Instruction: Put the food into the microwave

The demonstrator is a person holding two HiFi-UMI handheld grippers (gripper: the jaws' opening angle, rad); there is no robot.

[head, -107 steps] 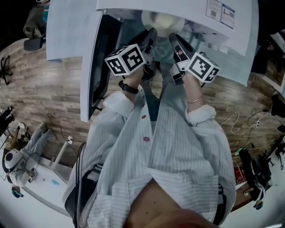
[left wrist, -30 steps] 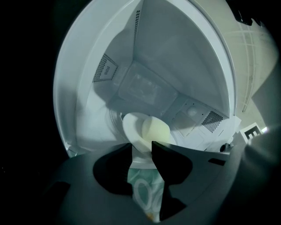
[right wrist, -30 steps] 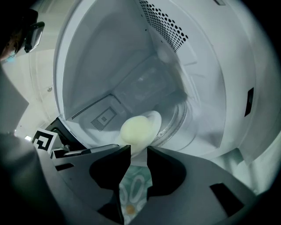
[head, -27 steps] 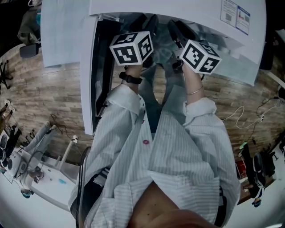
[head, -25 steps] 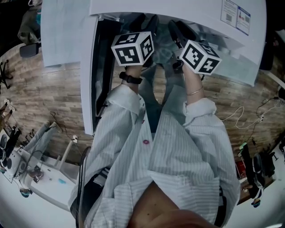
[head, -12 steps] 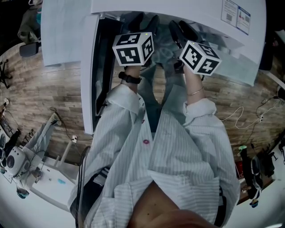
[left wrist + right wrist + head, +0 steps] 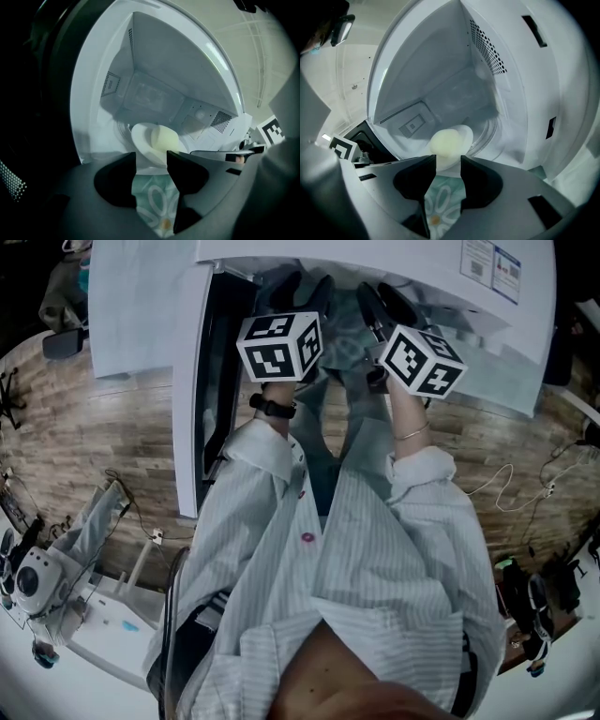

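A white plate carrying a pale yellow round piece of food sits on the glass turntable inside the white microwave. The right gripper view shows the same food on its plate. My left gripper is open, its tips at the plate's near rim without pressing on it. My right gripper is open at the rim too. In the head view both grippers, left and right, reach into the oven opening, and the plate is hidden.
The microwave door stands swung open at the left. A teal cloth with a flower pattern lies under the jaws in front of the cavity. Cavity walls are close on both sides. Wooden floor, cables and equipment surround the person.
About four seconds ago the plate with the food showed between the grippers at the opening; now it is inside and hidden in the head view. Over the last second the grippers barely shifted.
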